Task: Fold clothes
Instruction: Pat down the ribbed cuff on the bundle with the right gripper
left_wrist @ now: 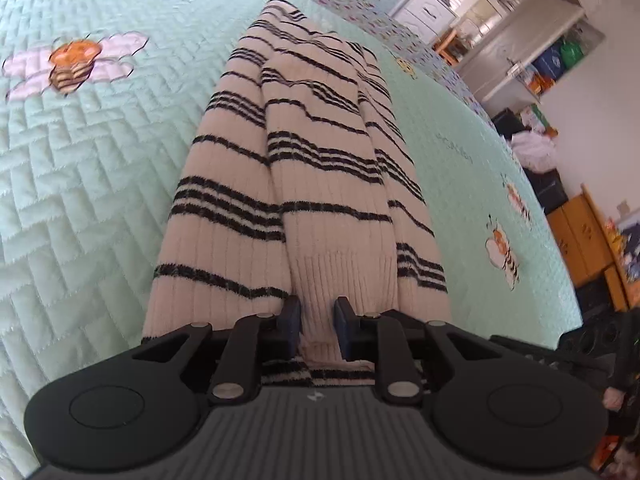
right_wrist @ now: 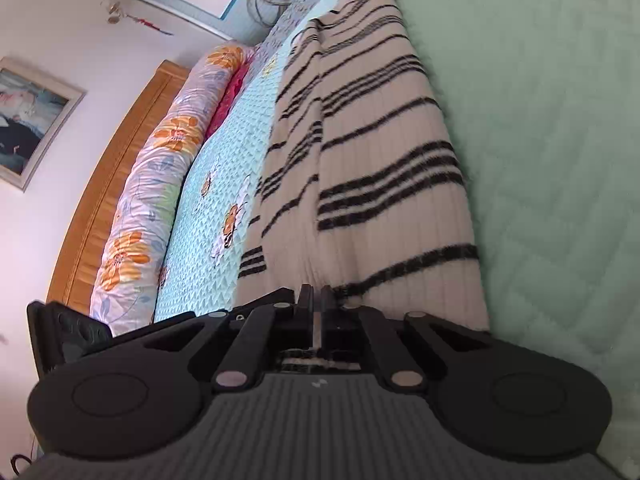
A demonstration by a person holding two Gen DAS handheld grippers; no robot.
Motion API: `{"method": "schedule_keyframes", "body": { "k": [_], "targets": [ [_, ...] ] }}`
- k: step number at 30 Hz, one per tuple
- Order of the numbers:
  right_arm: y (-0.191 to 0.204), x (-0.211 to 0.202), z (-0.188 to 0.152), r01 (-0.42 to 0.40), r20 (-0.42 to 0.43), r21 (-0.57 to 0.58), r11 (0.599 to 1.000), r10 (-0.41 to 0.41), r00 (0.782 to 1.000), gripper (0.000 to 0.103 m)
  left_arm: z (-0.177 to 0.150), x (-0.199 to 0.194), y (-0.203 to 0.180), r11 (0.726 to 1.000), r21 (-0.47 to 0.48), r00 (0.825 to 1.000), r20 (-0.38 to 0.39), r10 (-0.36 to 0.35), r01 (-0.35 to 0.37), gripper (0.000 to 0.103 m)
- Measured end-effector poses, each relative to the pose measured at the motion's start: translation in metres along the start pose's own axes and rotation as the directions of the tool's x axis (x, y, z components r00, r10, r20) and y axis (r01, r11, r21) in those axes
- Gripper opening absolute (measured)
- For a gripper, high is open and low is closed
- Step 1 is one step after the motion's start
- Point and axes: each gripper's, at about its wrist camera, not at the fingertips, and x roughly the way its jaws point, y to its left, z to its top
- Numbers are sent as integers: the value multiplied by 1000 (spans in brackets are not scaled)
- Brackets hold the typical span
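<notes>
Sweater [left_wrist: 280, 184], cream with black stripes, folded lengthwise, pinched by both hand-held grippers [left_wrist: 317, 322] [right_wrist: 317, 300].

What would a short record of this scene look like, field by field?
Garment: cream sweater with black stripes, folded lengthwise
Surface: mint quilted bedspread with bee pictures
Left claw: around the ribbed cuff at the near end
Right claw: nearly closed, pinching the sweater's near edge
Background: floral bolster along a wooden headboard
</notes>
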Motion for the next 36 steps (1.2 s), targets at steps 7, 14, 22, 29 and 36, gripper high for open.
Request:
{"method": "schedule_keyframes", "body": {
  "k": [7, 14, 22, 29, 36],
  "targets": [
    [16, -54, -19, -63, 13, -113, 992, 65, 998, 26, -21, -43, 0, 996, 24, 995, 52, -84, 83, 26],
    [7, -98, -40, -28, -29, -195, 980, 23, 999, 29, -40, -89, 25, 998, 11, 995, 80, -62, 62, 30],
    [18, -67, -29, -61, 10, -191, 980, 64, 998, 30, -37, -64, 26, 997, 7, 996, 37, -80, 80, 30],
    [8, -10, -36, 49, -36, -301, 952, -62, 997, 3, -49, -39, 23, 997, 61, 999, -5, -49, 49, 31],
    [10, -19, -37, 24, -11, -285, 958, -29, 1000, 10, -50, -46, 23, 997, 59, 999, 2, -53, 53, 32]
  ]
}}
